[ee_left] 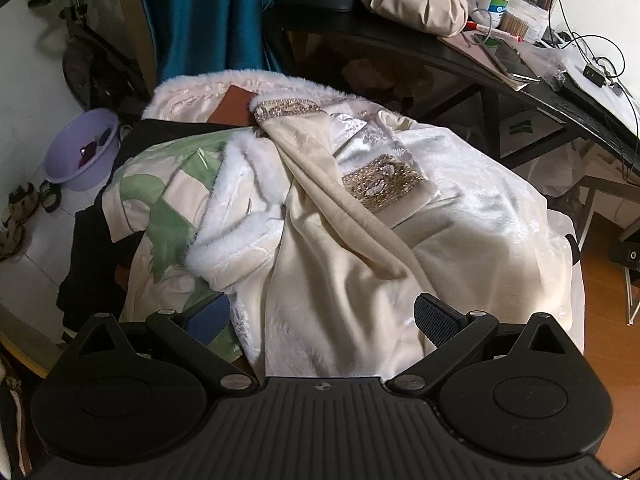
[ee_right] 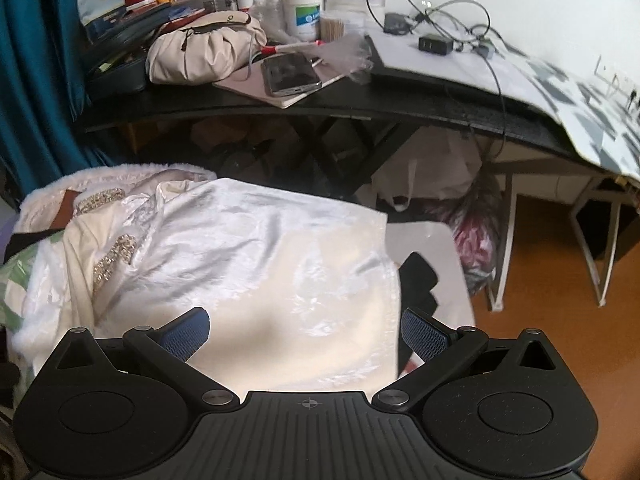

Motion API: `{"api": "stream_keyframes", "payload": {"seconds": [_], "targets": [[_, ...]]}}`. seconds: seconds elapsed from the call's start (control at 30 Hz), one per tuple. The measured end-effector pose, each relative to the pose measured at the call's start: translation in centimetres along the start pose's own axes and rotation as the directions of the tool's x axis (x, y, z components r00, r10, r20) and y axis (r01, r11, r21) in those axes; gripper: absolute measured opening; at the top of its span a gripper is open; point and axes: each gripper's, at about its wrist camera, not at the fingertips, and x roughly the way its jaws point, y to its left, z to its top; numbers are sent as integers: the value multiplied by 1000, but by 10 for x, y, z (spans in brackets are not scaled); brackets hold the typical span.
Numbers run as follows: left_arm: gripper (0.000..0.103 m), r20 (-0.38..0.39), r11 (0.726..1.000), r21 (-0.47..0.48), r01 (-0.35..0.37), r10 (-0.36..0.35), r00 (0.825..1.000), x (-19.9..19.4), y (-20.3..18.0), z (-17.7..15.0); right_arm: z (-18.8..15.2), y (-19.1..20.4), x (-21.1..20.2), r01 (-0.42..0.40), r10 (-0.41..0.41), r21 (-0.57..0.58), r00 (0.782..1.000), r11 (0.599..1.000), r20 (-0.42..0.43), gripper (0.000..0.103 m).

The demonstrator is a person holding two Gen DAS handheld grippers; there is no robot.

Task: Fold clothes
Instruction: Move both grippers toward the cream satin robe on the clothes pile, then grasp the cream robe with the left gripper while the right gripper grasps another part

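A cream velvet garment (ee_left: 340, 264) with white fur trim (ee_left: 240, 184) and beaded gold cuffs (ee_left: 380, 182) lies spread over a pile of clothes. One long sleeve (ee_left: 320, 184) crosses its middle. My left gripper (ee_left: 324, 320) hovers open above its near hem, with nothing between the fingers. In the right wrist view the same garment (ee_right: 248, 248) shows its shiny white back, and my right gripper (ee_right: 306, 332) stands open over its near right edge, holding nothing.
A green-and-cream garment (ee_left: 160, 208) and dark cloth (ee_left: 92, 264) lie at the left of the pile. A cluttered black desk (ee_right: 360, 104) with a beige bag (ee_right: 200, 52), phone (ee_right: 290, 74) and cables stands behind. A lilac basin (ee_left: 82, 148) sits on the floor left.
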Motion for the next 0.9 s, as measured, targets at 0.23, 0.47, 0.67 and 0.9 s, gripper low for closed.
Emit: {"api": "stream_keyframes", "payload": {"seconds": [0.23,0.47,0.67,0.9], "targets": [[101,-35,1000,-10,23,-23,999,21,8,5,4,11,10,10,-10,7,1000,1000,0,102],[101,-64,999,-26,39,-41,997,46,-3,18,10,17,26,-16,15,-49,1000,999,-19,102],[101,-161,996,-84,-27,14,987,84,-23,35,26,19,49,-82,77,-98,996,992,-47,102],[94,-251,971,-233,-45,-16,968,117,-25,48,58,40,92,-194,179,-282,981,940,-79,102]]}}
